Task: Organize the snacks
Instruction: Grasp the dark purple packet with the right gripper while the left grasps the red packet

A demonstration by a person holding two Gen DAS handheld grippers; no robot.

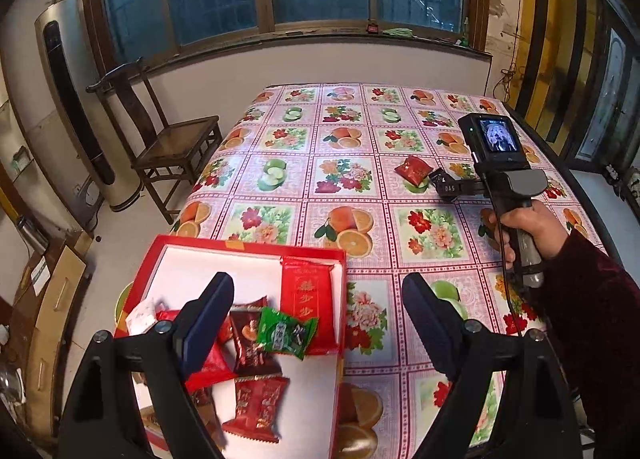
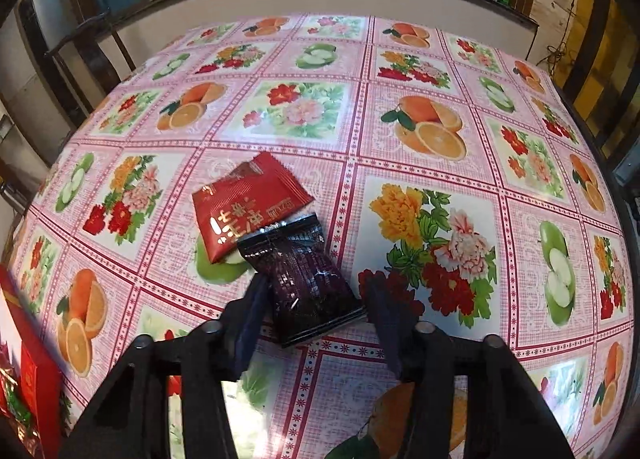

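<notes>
Only the right wrist view shows the dark packet (image 2: 306, 279) lying between the right gripper (image 2: 320, 299) fingers, long axis running away from the jaws, far end overlapping the red packet (image 2: 246, 205). The jaws stand apart—neither pad presses it. The left gripper (image 1: 320, 311) is spread wide and empty over the red box (image 1: 192, 255) edge—bare tablecloth (image 1: 400, 147) beyond.

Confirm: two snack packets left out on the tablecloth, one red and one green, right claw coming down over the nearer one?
Not quite: the nearer packet is dark purple, not green. The right wrist view shows it overlapping the red packet on the tablecloth, with the right claw open around its near end. The green packet already lies in the red box, seen from the left wrist.
</notes>
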